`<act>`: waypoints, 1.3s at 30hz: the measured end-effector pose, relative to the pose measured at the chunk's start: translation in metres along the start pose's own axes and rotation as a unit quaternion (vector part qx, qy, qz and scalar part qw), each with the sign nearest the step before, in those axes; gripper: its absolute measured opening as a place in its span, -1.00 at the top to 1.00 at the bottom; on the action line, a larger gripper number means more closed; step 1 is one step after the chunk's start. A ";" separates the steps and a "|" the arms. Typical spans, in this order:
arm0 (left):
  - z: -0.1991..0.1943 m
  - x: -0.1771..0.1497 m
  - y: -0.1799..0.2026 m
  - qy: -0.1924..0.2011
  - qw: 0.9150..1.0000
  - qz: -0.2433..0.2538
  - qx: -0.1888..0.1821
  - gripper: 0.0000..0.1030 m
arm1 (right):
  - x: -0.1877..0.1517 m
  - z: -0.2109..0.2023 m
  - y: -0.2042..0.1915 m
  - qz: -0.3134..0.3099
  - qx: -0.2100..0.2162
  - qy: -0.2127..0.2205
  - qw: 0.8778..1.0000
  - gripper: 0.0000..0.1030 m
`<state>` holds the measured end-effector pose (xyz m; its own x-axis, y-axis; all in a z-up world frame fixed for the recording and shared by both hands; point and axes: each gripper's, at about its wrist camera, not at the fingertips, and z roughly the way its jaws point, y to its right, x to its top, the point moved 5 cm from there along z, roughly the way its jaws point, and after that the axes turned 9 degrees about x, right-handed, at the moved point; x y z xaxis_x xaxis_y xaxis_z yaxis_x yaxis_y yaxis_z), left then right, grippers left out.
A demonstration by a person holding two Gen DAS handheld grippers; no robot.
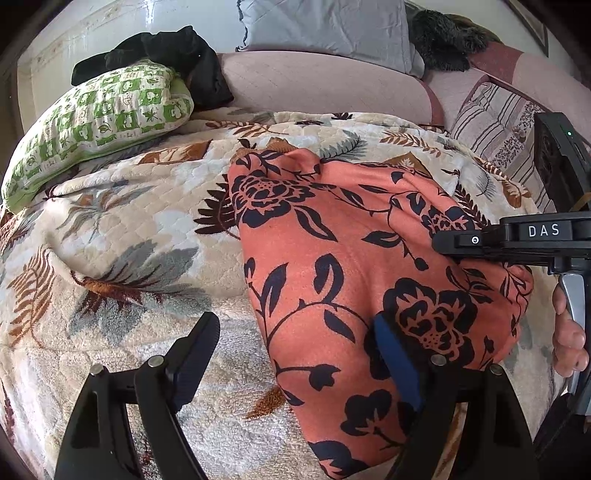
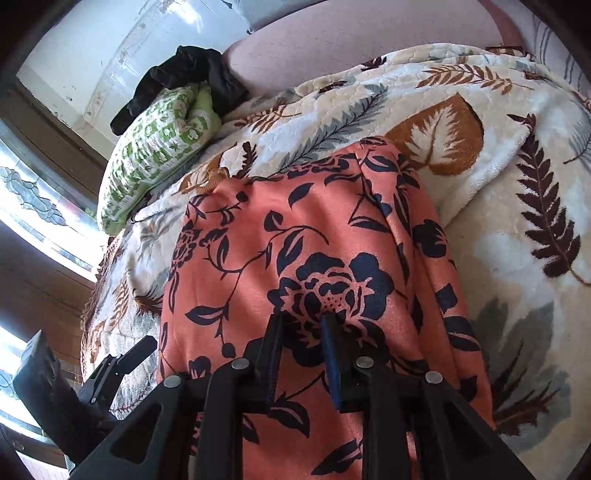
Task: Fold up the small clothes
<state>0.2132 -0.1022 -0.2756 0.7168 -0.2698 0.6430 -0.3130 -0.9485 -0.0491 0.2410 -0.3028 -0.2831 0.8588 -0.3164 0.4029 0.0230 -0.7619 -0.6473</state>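
Note:
An orange garment with dark navy flowers (image 1: 332, 258) lies on the leaf-patterned blanket (image 1: 129, 229); it also shows in the right wrist view (image 2: 295, 258). My left gripper (image 1: 295, 339) is open wide, straddling the garment's left edge, one finger over the blanket and the other over the cloth. My right gripper (image 2: 303, 325) hovers over the garment's near part with its jaws a narrow gap apart and nothing between them. The right gripper's body (image 1: 517, 240) shows at the right of the left wrist view.
A green-and-white pillow (image 1: 96, 122) with a black garment (image 1: 177, 55) on it lies at the back left. A pink cushion (image 1: 325, 88), a grey pillow (image 1: 325, 29) and a striped cloth (image 1: 495, 125) lie behind. A window (image 2: 33, 221) is at the left.

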 end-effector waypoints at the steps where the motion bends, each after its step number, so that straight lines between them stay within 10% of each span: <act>1: -0.001 0.001 -0.001 -0.002 1.000 -0.004 -0.005 -0.66 | -0.001 -0.004 0.000 0.001 0.007 0.004 1.000 0.52; 11: -0.015 0.016 -0.033 0.026 0.998 -0.062 -0.005 -0.66 | -0.020 -0.067 -0.002 0.016 0.035 0.057 0.998 0.52; 21: 0.009 0.005 -0.044 -0.027 0.995 -0.091 -0.011 -0.66 | -0.043 -0.039 0.015 0.058 0.028 -0.032 0.997 0.51; 27: 0.006 0.015 -0.044 -0.017 0.992 -0.109 -0.059 -0.66 | -0.030 -0.064 0.023 0.070 0.067 0.035 0.995 0.49; 29: 0.008 0.019 -0.038 -0.025 0.990 -0.106 -0.091 -0.66 | -0.023 -0.075 0.030 0.082 0.077 0.067 0.991 0.02; 30: 0.010 0.020 -0.034 -0.028 0.989 -0.103 -0.098 -0.66 | -0.021 -0.079 0.035 0.094 0.084 0.081 0.989 -0.62; 39: 0.024 0.021 -0.017 -0.050 0.989 -0.073 -0.116 -0.66 | -0.003 -0.069 0.077 0.168 0.121 0.081 0.975 -0.72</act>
<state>0.2485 -0.0956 -0.2801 0.8186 -0.1594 0.5518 -0.3285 -0.9180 0.2221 0.2054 -0.3998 -0.2899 0.7475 -0.6251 0.2249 -0.1096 -0.4499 -0.8863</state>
